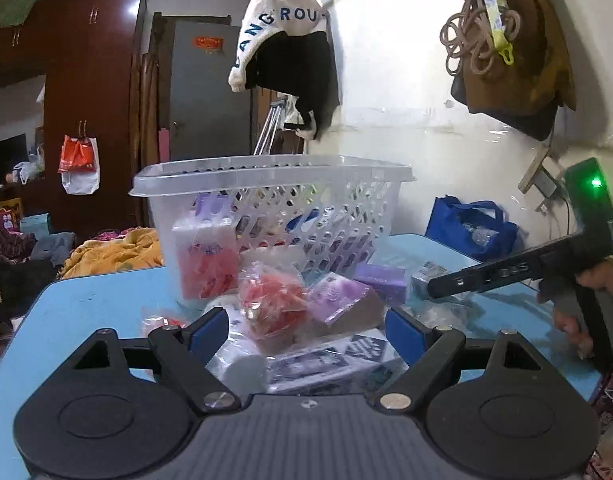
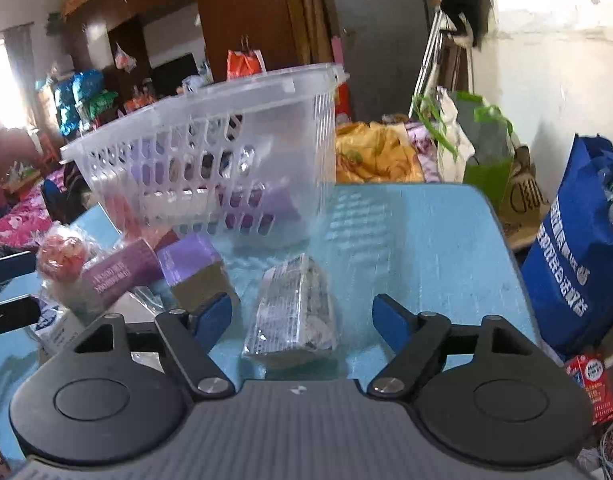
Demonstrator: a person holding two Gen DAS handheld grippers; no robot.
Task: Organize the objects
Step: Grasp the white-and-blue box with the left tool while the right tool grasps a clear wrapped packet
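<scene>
Your right tool (image 2: 302, 316) is spread wide and empty around the clear-wrapped packet (image 2: 292, 312) on the near desk (image 2: 426, 240). Close on it, then lift into the basket (image 2: 210, 136) beyond. Your left tool (image 1: 304, 330), also wide and empty, hovers over the pile.

- Left gripper (image 1: 306, 330) low over blue table (image 1: 86, 312), blue-padded fingers (image 1: 207, 334) spread wide, nothing between them.
- Clear lattice basket (image 1: 272, 216) stands on table beyond; packets visible through its wall.
- Loose pile in front of basket: red-filled clear bag (image 1: 272, 304), purple packet (image 1: 338, 294), white roll (image 1: 242, 364), black-and-white printed pack (image 1: 326, 360).
- Right gripper (image 1: 518, 270) enters from right edge, hand-held; jaw state unclear.
</scene>
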